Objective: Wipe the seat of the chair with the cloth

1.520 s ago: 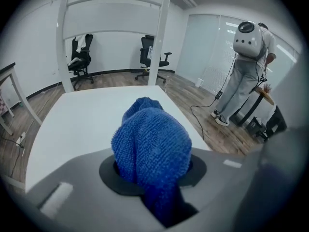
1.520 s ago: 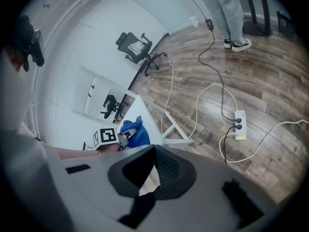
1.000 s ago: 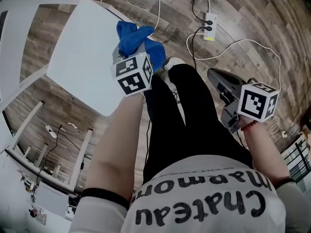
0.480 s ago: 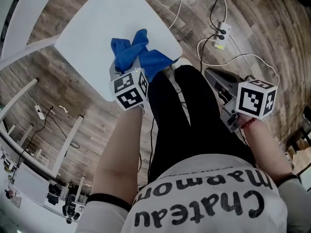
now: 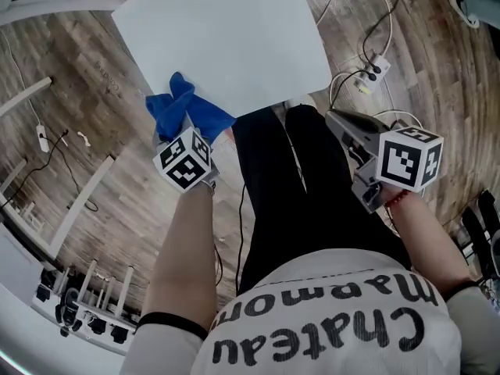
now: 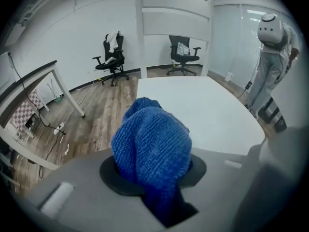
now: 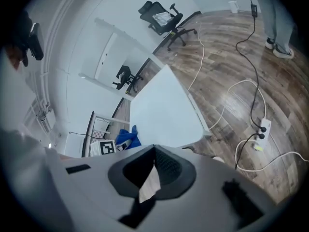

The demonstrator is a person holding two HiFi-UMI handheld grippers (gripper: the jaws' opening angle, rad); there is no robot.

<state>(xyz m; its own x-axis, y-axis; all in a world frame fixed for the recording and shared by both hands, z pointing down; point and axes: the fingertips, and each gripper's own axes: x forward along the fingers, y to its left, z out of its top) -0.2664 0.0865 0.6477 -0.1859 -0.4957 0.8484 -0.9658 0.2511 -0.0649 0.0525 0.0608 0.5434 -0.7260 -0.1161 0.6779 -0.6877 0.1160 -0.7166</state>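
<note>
My left gripper [image 5: 184, 135] is shut on a bunched blue cloth [image 5: 183, 112], which hangs over the wood floor just off the near left edge of a white flat top [image 5: 226, 37]. In the left gripper view the cloth [image 6: 152, 144] fills the jaws of the left gripper [image 6: 159, 178] and hides their tips, and the white top [image 6: 198, 105] lies beyond it. My right gripper [image 5: 348, 131] is held at the right beside my leg, with its jaws together and nothing in them. The right gripper view shows the right gripper [image 7: 153, 153], with the cloth [image 7: 128, 138] far off to the left.
Two black office chairs [image 6: 112, 57] [image 6: 183, 54] stand by the far wall. A person [image 6: 270, 66] stands at the right. White cables and a power strip [image 5: 376, 65] lie on the floor at the right. White table frames [image 5: 86, 201] are at the left.
My left gripper has carried the cloth from the white top's right corner to the left and off its near edge. The right gripper has hardly moved.
</note>
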